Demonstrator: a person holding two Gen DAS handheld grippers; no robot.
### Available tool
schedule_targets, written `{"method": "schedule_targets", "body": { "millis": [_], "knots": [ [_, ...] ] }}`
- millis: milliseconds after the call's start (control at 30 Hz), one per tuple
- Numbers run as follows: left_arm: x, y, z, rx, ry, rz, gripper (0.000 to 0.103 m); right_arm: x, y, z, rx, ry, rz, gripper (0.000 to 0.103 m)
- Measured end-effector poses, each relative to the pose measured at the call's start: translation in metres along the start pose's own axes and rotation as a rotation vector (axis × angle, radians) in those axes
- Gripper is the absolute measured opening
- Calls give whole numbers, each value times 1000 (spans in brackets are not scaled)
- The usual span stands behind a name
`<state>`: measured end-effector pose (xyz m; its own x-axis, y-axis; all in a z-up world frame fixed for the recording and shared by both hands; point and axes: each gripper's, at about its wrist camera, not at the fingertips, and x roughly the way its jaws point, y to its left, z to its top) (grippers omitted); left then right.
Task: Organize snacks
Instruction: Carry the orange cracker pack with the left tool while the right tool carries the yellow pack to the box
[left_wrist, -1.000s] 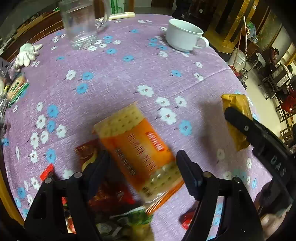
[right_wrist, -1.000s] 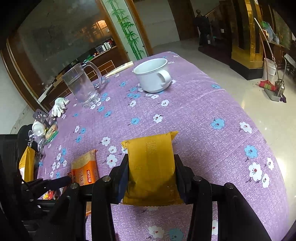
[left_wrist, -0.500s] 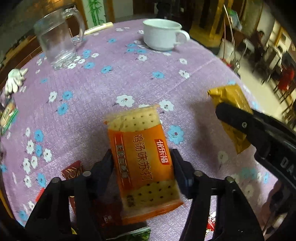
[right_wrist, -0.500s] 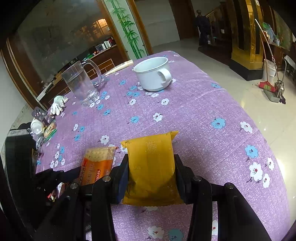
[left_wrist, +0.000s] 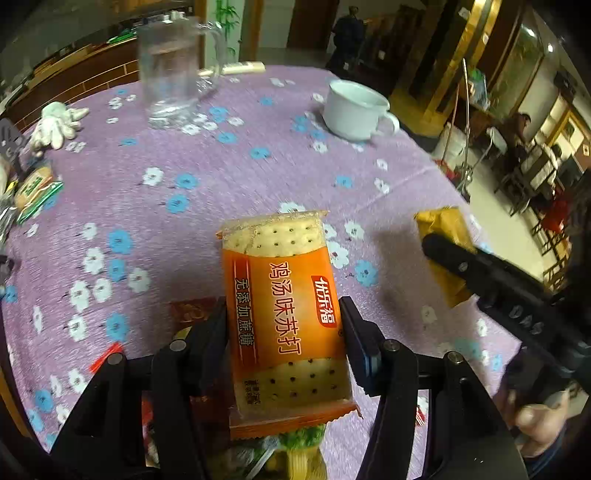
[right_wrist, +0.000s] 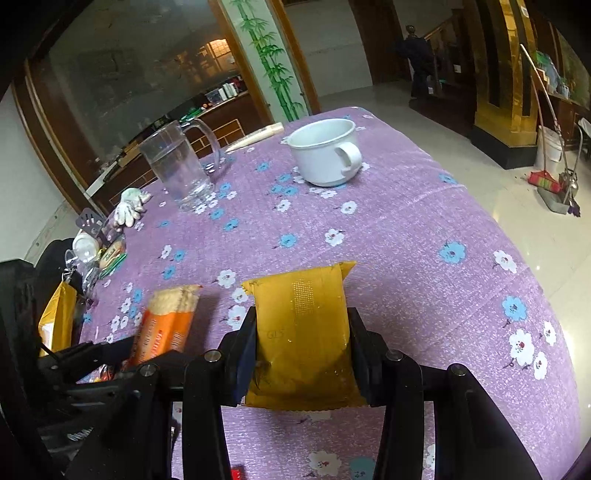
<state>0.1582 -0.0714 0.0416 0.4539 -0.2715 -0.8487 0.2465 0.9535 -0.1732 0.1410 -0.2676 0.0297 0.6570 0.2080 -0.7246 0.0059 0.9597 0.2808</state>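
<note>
My left claw was pinching the orange cracker pack, one finger pressed on each long side, the pack's clear end pointing away from the claw. The pack was raised off the tablecloth. Directly below and behind the fingers lay a loose heap of other snacks: a dark red wrapper and a green-and-yellow packet.

My right claw was clamped on the yellow pouch, gripped at both side edges, its sealed top edge pointing forward. I could not tell whether the pouch touched the cloth. In the left wrist view that same pouch sat to the right of the cracker pack, apart from it, with a right finger across it. In the right wrist view the cracker pack appeared just left of the pouch.

Farther ahead of both claws stood a white cup, handle to the right, and to its left a clear glass mug. A white glove lay beyond the mug at the left table edge. Nearer along that left edge sat a green-edged cracker packet.
</note>
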Motion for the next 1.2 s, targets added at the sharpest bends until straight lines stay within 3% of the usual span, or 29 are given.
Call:
{"method": "schedule_targets", "body": {
  "millis": [367,633,1200],
  "knots": [
    [-74,45,-14,-57,-141,-21,56,-10,33,-6,-125,-56,85,46],
    [-93,93,-35,-136,-178,7,56,-13,62,-15,-219,-72,189,46],
    [-133,187,-52,-290,-285,76,56,-4,72,-24,-269,-52,184,46]
  ]
}}
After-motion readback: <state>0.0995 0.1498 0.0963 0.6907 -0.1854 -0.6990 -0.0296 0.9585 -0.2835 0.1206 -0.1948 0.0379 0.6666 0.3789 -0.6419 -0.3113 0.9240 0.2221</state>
